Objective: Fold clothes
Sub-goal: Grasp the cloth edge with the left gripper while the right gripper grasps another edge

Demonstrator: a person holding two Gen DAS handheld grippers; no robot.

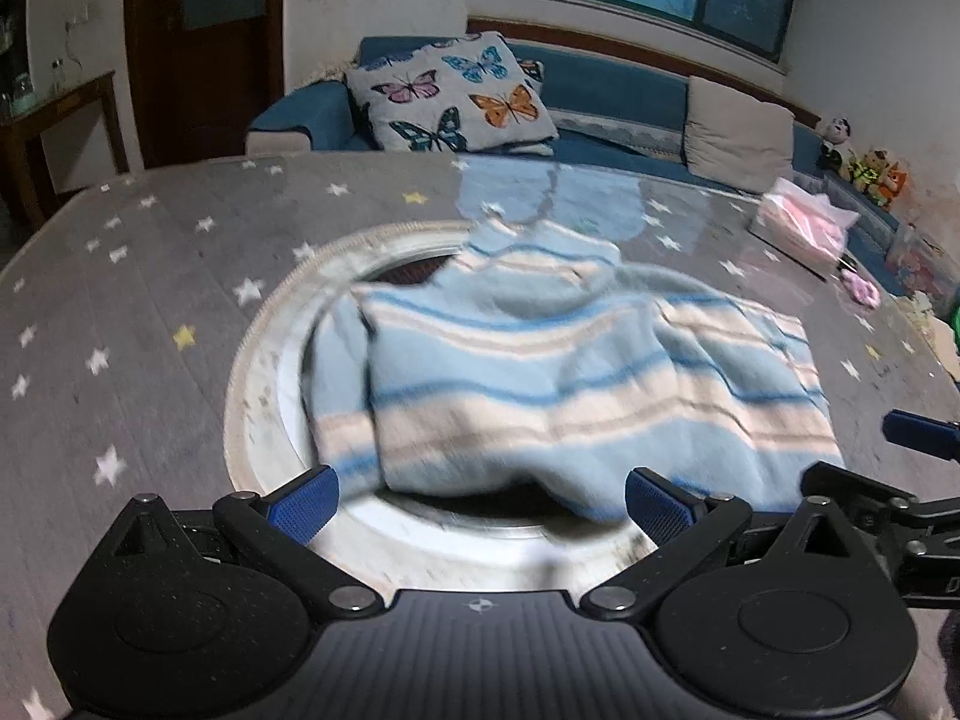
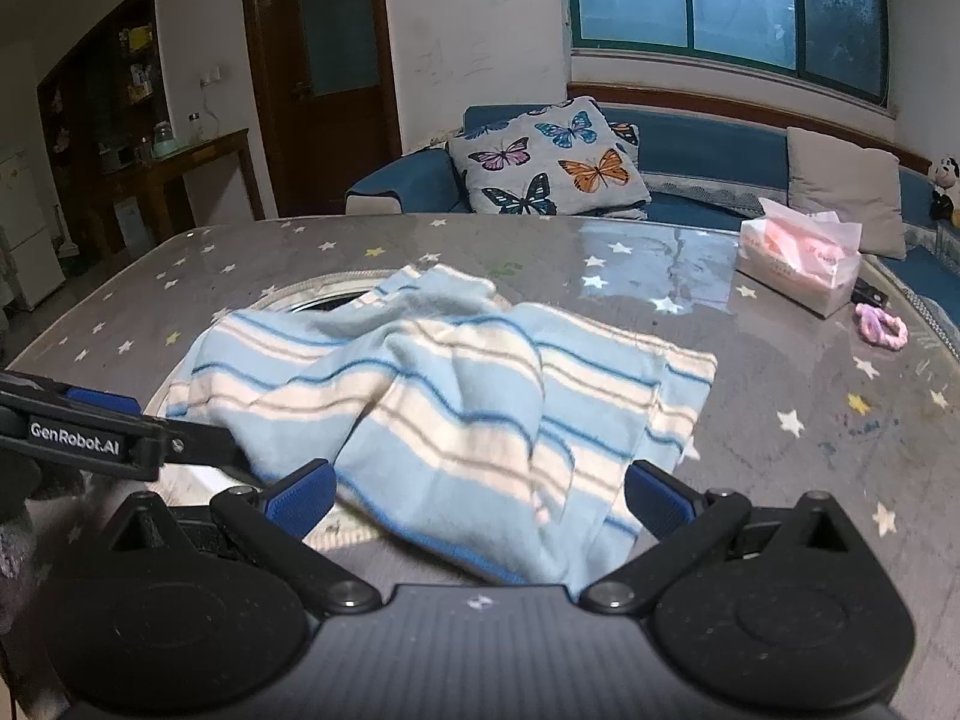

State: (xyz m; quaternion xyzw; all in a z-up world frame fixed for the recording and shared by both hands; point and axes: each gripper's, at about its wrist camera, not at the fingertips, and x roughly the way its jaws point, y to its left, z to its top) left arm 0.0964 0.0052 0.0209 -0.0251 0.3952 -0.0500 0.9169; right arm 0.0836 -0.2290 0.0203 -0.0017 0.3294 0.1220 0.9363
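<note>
A light blue garment with cream and dark blue stripes (image 1: 570, 372) (image 2: 456, 396) lies rumpled on the grey star-patterned table (image 1: 120, 276) (image 2: 810, 420), partly over a round metal-rimmed opening (image 1: 270, 396) in the tabletop. My left gripper (image 1: 480, 504) is open at the garment's near edge, with cloth between the blue pads but not pinched. My right gripper (image 2: 480, 498) is also open, its pads on either side of the garment's near hem. The right gripper's fingers (image 1: 918, 432) show at the right edge of the left wrist view; the left gripper's arm (image 2: 90, 432) crosses the right wrist view's left side.
A pink-and-white tissue pack (image 2: 798, 258) and a pink hair scrunchie (image 2: 879, 327) lie at the table's far right. Behind the table stands a blue sofa (image 2: 708, 150) with a butterfly cushion (image 2: 552, 159). Plush toys (image 1: 864, 162) sit at the sofa's right end.
</note>
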